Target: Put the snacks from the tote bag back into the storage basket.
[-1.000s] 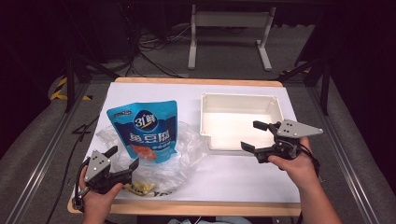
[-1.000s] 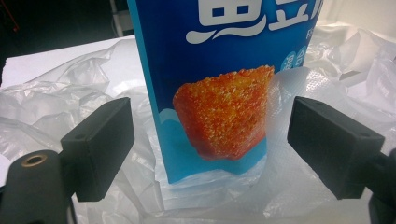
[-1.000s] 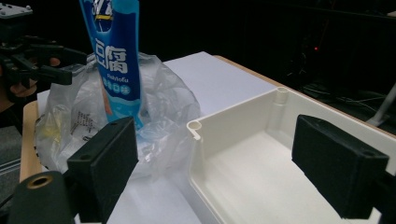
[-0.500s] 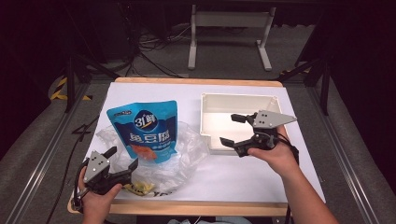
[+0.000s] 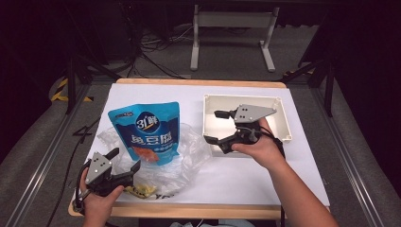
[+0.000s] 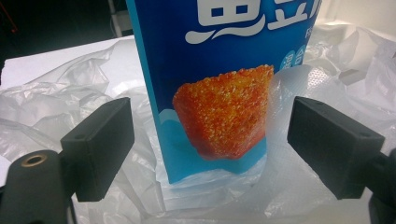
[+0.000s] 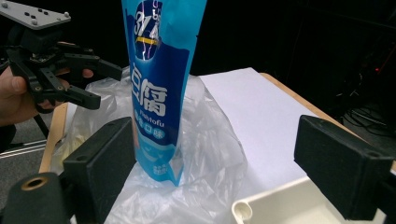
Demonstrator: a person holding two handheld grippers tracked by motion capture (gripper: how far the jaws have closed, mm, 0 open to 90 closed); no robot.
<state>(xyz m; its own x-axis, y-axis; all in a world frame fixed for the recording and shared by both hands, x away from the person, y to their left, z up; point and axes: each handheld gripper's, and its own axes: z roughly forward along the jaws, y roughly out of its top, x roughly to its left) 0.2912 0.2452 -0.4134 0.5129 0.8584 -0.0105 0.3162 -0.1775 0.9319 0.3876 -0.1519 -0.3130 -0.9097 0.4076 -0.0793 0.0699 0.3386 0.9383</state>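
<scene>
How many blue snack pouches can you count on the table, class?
1. The blue pouch stands upright on the crumpled clear plastic bag, left of the white tray. A yellowish packet lies under the plastic; more could be hidden there.

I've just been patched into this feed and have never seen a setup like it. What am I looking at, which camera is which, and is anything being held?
There is no robot arm here: a person holds a hand-held two-jaw tool in each hand. The wide picture comes from a fixed camera above the table. The other two come from cameras riding on each tool, looking out between its black jaws.

On the white-covered table stands a blue snack pouch on crumpled clear plastic bag. A cream tray sits to the right.

The left gripper sits open near the pouch's base, its jaws either side of it without touching. The right gripper hangs open over the tray's near left corner, facing the pouch. Neither holds anything.
</scene>
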